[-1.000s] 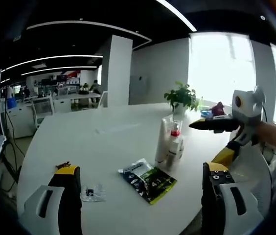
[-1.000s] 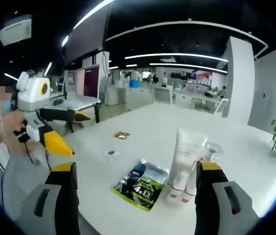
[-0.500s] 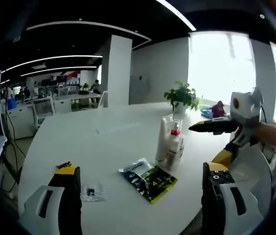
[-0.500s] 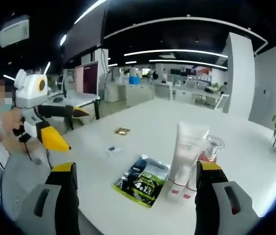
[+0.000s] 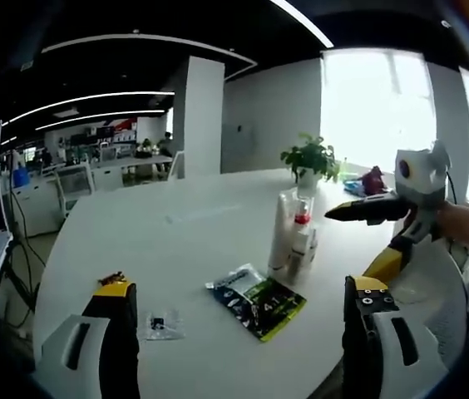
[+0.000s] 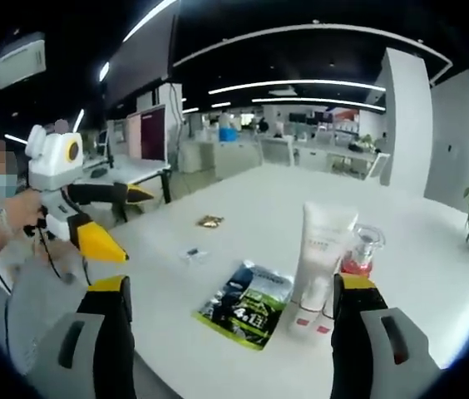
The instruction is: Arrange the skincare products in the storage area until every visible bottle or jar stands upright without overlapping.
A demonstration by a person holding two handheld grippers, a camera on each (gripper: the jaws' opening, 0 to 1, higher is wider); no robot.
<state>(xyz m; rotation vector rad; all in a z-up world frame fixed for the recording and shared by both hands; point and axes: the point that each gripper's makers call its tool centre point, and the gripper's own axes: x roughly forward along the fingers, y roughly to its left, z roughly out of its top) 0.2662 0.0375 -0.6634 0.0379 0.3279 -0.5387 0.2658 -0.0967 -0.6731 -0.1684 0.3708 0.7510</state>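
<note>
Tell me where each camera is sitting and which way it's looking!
Left gripper view: rides the left gripper, looking across the white table at the white tube and green packet; its own open jaws rise below, and the right gripper comes in with the person's arm.
Right gripper view: rides the right gripper, facing the same table from another side; its open jaws show, plus the left gripper and the person's hand.
Shared: tube, red-necked bottle, green packet, potted plant.
</note>
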